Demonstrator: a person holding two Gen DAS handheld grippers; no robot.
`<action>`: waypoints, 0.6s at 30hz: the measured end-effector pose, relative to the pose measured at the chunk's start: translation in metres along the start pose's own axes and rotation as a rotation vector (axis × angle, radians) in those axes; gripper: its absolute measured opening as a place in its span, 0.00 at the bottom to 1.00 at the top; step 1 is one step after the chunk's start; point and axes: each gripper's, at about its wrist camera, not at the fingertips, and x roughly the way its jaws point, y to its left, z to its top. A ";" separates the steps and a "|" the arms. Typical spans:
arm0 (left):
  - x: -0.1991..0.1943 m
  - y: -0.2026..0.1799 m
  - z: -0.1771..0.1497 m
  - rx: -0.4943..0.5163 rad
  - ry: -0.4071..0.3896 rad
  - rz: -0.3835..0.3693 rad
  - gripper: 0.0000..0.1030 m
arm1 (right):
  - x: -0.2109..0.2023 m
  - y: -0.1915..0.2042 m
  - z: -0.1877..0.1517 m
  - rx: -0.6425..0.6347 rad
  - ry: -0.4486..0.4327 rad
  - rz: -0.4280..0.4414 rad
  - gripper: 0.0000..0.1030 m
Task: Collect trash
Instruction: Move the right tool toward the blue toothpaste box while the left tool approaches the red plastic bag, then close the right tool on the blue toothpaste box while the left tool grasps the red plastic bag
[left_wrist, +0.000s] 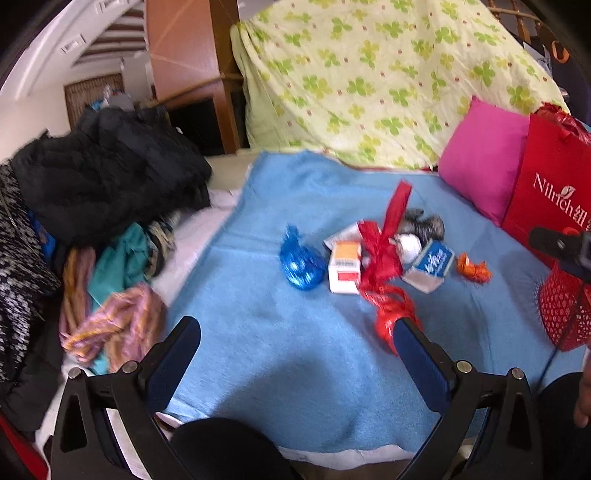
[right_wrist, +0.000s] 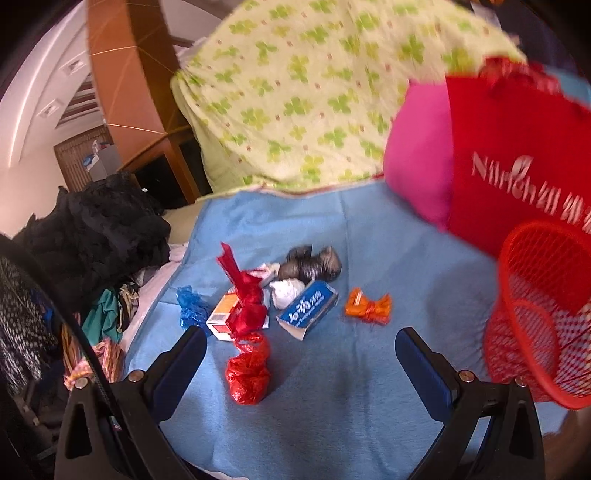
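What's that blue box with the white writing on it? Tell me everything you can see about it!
The blue box is a small carton, cardboard by the look of it, with white characters on its blue face and pale sides. One end flap looks open. It lies flat and slanted on the blue blanket, among the trash. A white crumpled wad sits right beside its far corner; the orange wrapper lies apart. Neither gripper touches it.

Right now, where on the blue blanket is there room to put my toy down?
The blue blanket is bare near both open grippers, between the red crumpled wrapper and the red mesh basket. It is also bare beyond the grey wad, toward the clover quilt. Around the blue carton and orange wrapper it is crowded.
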 end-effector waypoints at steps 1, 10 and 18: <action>0.007 -0.001 -0.002 -0.003 0.020 -0.016 1.00 | 0.011 -0.005 0.002 0.011 0.025 0.003 1.00; 0.055 -0.014 -0.009 -0.009 0.153 -0.124 1.00 | 0.123 -0.020 0.020 0.126 0.184 0.079 0.84; 0.099 -0.031 -0.005 0.011 0.246 -0.261 1.00 | 0.211 -0.042 0.025 0.315 0.349 0.093 0.83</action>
